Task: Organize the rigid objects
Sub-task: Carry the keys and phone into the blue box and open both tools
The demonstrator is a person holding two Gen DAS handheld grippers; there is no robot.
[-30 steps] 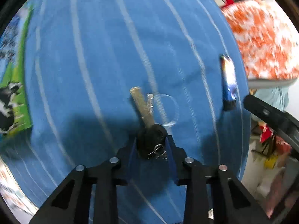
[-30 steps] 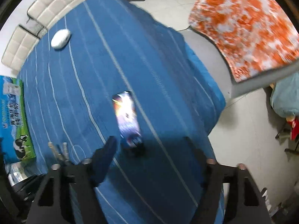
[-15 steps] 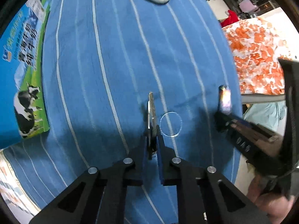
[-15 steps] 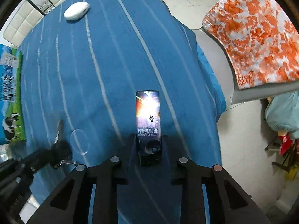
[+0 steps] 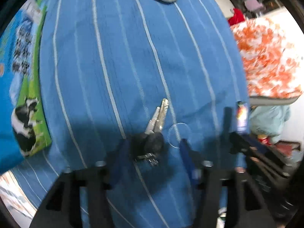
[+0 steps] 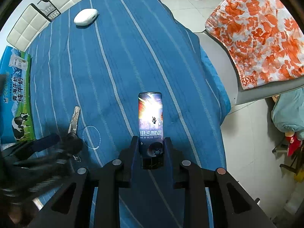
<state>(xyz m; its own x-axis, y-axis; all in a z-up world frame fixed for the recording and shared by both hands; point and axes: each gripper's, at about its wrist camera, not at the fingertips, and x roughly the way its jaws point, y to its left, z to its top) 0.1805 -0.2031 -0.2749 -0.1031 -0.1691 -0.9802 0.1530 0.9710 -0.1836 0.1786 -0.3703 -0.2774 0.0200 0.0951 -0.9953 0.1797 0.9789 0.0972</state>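
Lying on the blue striped tablecloth [image 5: 106, 60], the key bunch [image 5: 152, 133] sits between the spread fingers of the left gripper [image 5: 152, 152], which has its jaws apart and touches nothing. The bunch shows two pale metal blades fanned together, black plastic heads, and a small metal ring at the near end; a thin clear loop [image 5: 178, 135] rests just beside it on the cloth. The right gripper [image 6: 151, 148] is clamped on the printed box [image 6: 150, 121], a slim upright-oriented rectangular pack with a dark space-themed design, a bright burst and white lettering, gripped near its lower end. Far across the cloth lies a white oval case [image 6: 85, 17]. A milk carton [image 6: 16, 98] with a cow picture lies at the left edge.
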